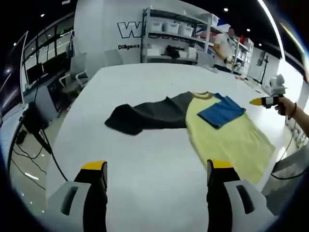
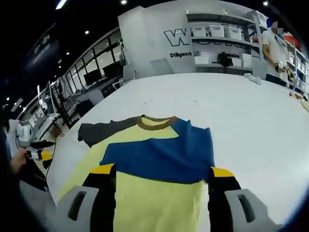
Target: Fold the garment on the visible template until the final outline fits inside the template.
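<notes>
The left gripper (image 1: 157,181) hovers with its jaws spread wide and nothing between them over bare white table (image 1: 145,150), with open surface on all sides of it and the garment (image 1: 193,118) lying flat just ahead: dark sleeve stretched out to the left, yellow body to the right, blue sleeve folded onto the chest. The right gripper (image 2: 161,186), jaws likewise apart and empty, hangs over the garment's yellow body, beyond whose brown collar (image 2: 155,122) the table runs wide and bare.

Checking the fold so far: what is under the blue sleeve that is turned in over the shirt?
The blue sleeve lies on the yellow shirt body, whose yellow cloth shows around it. The cloth directly beneath it is covered. The dark sleeve lies spread on the white table.
</notes>
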Demonstrator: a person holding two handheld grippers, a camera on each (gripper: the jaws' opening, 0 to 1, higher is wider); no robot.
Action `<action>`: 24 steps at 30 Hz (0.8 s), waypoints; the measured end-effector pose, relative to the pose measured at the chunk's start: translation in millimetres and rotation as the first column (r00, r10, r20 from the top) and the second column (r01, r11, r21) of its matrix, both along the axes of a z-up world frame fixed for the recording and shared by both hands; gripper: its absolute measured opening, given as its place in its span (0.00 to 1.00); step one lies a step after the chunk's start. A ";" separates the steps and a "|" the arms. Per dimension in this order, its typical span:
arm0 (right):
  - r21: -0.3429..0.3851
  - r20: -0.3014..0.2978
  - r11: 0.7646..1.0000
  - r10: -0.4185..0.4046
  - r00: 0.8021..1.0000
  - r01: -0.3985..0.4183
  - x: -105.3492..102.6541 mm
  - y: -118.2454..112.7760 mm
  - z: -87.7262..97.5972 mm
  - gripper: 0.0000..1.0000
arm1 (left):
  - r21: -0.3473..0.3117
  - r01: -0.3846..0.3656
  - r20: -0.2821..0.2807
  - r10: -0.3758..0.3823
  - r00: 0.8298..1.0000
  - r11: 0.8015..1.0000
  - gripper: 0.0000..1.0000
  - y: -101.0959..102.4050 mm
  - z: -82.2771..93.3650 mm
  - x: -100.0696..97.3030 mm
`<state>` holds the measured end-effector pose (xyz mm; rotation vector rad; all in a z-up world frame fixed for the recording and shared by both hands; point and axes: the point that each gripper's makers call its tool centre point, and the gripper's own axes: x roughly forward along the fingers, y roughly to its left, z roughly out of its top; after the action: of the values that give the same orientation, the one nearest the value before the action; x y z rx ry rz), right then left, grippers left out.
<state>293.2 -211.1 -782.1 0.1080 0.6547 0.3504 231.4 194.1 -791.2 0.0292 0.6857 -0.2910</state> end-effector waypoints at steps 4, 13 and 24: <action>0.000 0.010 1.000 0.020 1.000 -0.020 -8.4 4.6 6.2 0.84 | 0.005 -0.002 -0.001 0.002 1.000 1.000 0.81 2.2 -1.4 5.2; 0.030 0.016 0.997 0.064 0.998 -0.064 -32.2 15.9 14.0 0.93 | 0.005 -0.048 0.007 0.048 0.999 0.999 0.67 12.3 -8.7 30.0; -0.013 0.044 0.988 0.151 0.987 -0.151 -59.6 31.1 27.8 0.99 | -0.008 -0.081 0.024 0.081 0.996 0.997 0.55 16.4 -20.2 72.7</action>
<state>233.6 -180.0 -754.3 0.0412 0.6214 0.4946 304.2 210.5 -811.3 -0.0015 0.6600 -0.2144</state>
